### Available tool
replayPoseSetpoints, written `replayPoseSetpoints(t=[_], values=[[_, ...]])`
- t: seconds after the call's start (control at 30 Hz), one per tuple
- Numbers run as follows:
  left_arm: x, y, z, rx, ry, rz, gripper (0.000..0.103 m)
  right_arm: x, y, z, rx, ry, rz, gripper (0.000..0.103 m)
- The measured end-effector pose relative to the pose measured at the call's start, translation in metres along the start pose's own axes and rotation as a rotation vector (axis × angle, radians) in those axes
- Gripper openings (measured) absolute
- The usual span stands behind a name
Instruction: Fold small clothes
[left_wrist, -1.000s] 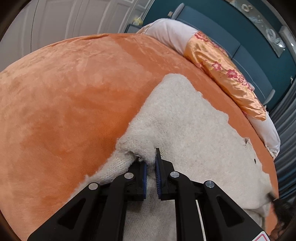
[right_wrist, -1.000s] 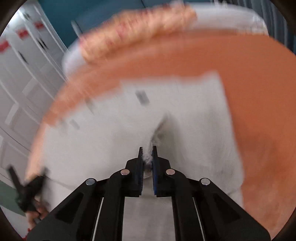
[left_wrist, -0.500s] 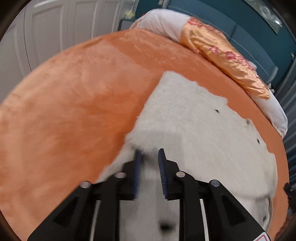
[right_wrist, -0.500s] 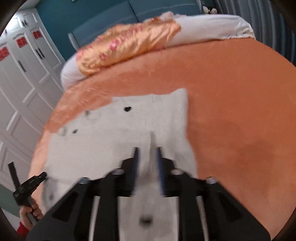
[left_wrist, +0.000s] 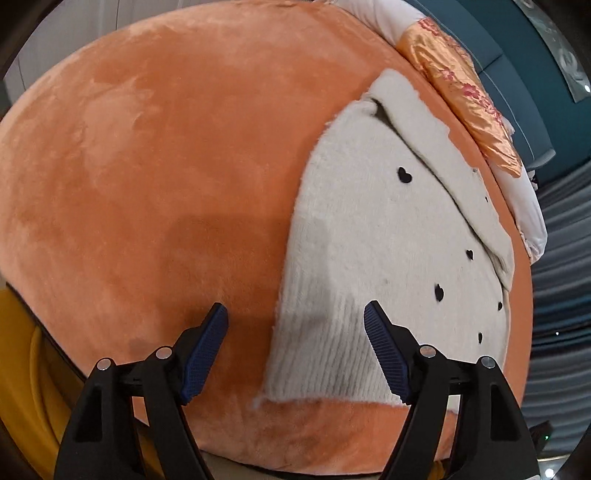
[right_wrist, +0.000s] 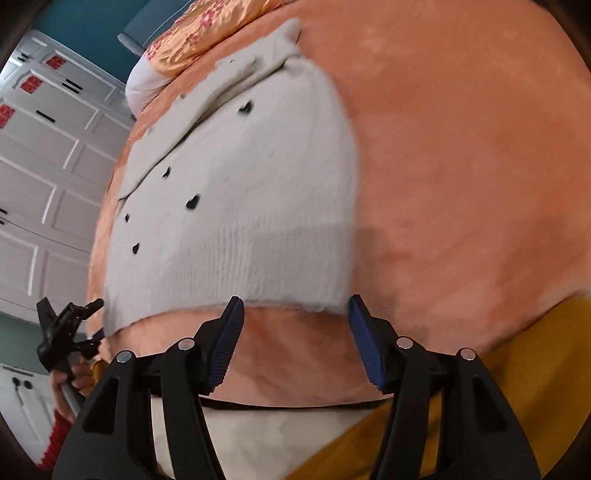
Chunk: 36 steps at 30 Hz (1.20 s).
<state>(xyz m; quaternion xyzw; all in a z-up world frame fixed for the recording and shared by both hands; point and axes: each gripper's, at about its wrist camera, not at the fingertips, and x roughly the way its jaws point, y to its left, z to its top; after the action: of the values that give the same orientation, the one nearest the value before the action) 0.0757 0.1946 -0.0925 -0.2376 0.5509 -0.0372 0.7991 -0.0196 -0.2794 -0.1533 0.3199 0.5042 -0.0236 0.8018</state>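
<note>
Cream sweater (left_wrist: 373, 236) lies flat — beyond both spread grippers (left_wrist: 295, 325) (right_wrist: 295, 314).

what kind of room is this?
Likely a bedroom: an orange plush blanket covers a bed, pillows lie against a teal padded headboard, and white panelled wardrobe doors stand alongside.

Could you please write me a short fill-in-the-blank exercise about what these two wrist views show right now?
1. The white sweater lies on an ____ blanket.
2. Its small dark marks are shaped like ____.
3. The left hand-held gripper and the right hand-held gripper both have their jaws ____.

Missing words: orange; hearts; open
</note>
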Motion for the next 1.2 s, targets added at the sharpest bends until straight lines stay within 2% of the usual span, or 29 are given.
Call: replayPoseSetpoints(t=[0.1, 0.13, 0.17, 0.2, 0.23, 0.33, 0.47, 0.63, 0.8, 0.87, 0.9, 0.97, 1.07, 1.13, 1.2], values=[[0.005, -0.016, 0.002, 0.041, 0.034, -0.052, 0.072, 0.011, 0.006, 0.006, 0.026, -0.014, 0.017, 0.059], [0.008, -0.020, 0.005, 0.049, 0.050, -0.064, 0.054, 0.010, 0.008, 0.009, 0.037, -0.027, 0.031, 0.054], [0.011, -0.026, 0.007, 0.057, 0.067, -0.076, 0.039, 0.010, 0.008, 0.015, 0.054, -0.046, 0.049, 0.029], [0.013, -0.029, 0.009, 0.067, 0.093, -0.084, 0.009, 0.009, 0.008, 0.018, 0.068, -0.045, 0.049, 0.012], [0.012, -0.030, 0.011, 0.070, 0.103, -0.089, 0.006, 0.006, 0.009, 0.021, 0.075, -0.044, 0.057, 0.009], [-0.016, -0.034, 0.012, 0.092, 0.060, -0.097, 0.005, -0.033, 0.030, 0.020, -0.017, -0.152, 0.022, 0.006], [-0.067, -0.034, 0.003, 0.162, 0.029, -0.100, 0.005, -0.086, 0.046, -0.003, -0.127, -0.188, -0.031, 0.003], [-0.108, -0.020, -0.046, 0.267, 0.122, -0.039, 0.005, -0.126, 0.035, -0.064, -0.224, -0.062, -0.153, 0.003], [-0.117, 0.004, -0.109, 0.228, 0.272, 0.015, 0.004, -0.132, 0.020, -0.121, -0.190, 0.142, -0.187, 0.003], [-0.124, 0.001, -0.121, 0.226, 0.291, 0.033, 0.004, -0.139, 0.027, -0.128, -0.207, 0.160, -0.183, 0.003], [-0.131, -0.004, -0.116, 0.222, 0.267, 0.021, 0.004, -0.146, 0.031, -0.119, -0.205, 0.130, -0.166, 0.003], [-0.145, -0.025, -0.084, 0.224, 0.156, -0.040, 0.004, -0.162, 0.038, -0.084, -0.201, 0.015, -0.128, 0.003], [-0.157, -0.069, -0.012, 0.307, -0.079, -0.120, 0.004, -0.179, 0.040, -0.017, -0.188, -0.206, -0.061, 0.003], [-0.150, -0.084, 0.025, 0.324, -0.187, -0.141, 0.005, -0.173, 0.038, 0.030, -0.165, -0.341, -0.024, 0.003], [-0.131, -0.094, 0.059, 0.314, -0.246, -0.140, 0.005, -0.154, 0.030, 0.076, -0.122, -0.422, 0.007, 0.003]])
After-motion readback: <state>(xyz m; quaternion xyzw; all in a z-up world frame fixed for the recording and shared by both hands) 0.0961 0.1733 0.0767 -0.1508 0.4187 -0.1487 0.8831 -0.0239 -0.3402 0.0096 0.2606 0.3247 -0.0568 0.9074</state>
